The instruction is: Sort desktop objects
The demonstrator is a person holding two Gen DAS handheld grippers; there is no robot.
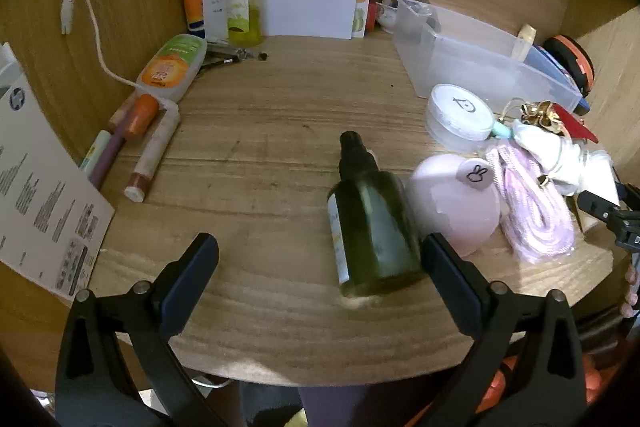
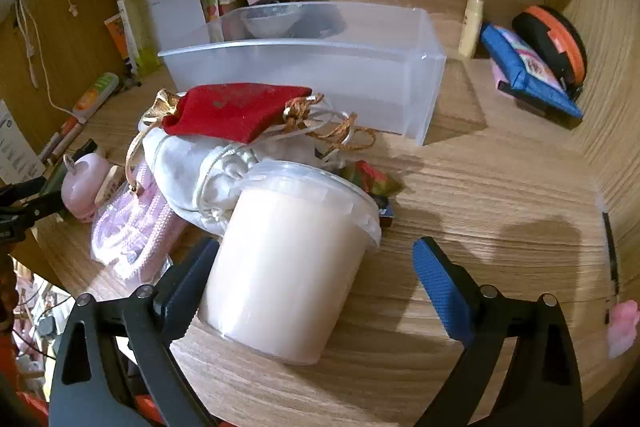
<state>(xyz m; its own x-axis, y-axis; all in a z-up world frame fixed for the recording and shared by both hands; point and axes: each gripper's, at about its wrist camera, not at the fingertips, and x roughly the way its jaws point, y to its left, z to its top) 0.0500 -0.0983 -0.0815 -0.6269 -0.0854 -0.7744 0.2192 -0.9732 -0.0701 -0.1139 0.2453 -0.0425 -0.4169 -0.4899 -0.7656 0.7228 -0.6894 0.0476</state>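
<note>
Left gripper (image 1: 320, 251) is spread wide, with the dark green bottle (image 1: 372, 231) lying on the desk (image 1: 260, 131) just inside its right finger. Right gripper (image 2: 316, 259) gapes wide too; the white tub (image 2: 288, 267) leans against its left finger, clear bin (image 2: 312, 67) further ahead.

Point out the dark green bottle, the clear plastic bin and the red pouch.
dark green bottle (image 1: 374, 227): left wrist view, middle of its lying body.
clear plastic bin (image 2: 304, 83): right wrist view, its near long wall.
red pouch (image 2: 232, 109): right wrist view, middle of the red fabric.
</note>
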